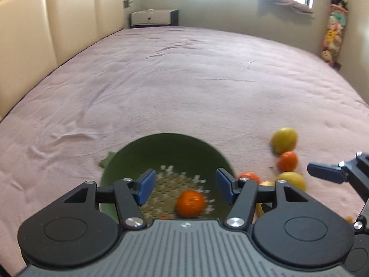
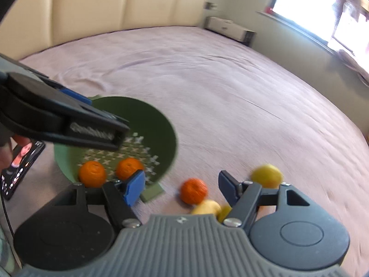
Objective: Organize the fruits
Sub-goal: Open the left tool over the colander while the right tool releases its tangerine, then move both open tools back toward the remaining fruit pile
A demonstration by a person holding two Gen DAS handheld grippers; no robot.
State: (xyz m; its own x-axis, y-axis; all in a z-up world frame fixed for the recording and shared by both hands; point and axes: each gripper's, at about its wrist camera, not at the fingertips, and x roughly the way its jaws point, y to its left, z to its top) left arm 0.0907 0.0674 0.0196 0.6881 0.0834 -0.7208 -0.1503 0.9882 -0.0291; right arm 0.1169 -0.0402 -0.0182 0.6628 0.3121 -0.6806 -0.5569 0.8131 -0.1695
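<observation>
A round green basket (image 1: 166, 152) with a perforated bottom sits on the pink bed. In the left wrist view my left gripper (image 1: 185, 184) hovers open over it, an orange (image 1: 191, 202) lying loose in the basket below the jaws. The right wrist view shows two oranges (image 2: 92, 173) (image 2: 129, 168) inside the basket (image 2: 147, 120). My right gripper (image 2: 182, 184) is open above the bed beside the basket, over an orange (image 2: 193, 190), a yellow fruit (image 2: 206, 207) and a lemon (image 2: 267, 175). Neither gripper holds anything.
More lemons (image 1: 284, 139) and oranges (image 1: 287, 161) lie in a cluster right of the basket. A phone (image 2: 20, 168) lies left of the basket. The padded headboard (image 1: 57, 23) lines the left side and a nightstand (image 1: 152, 17) stands at the far end.
</observation>
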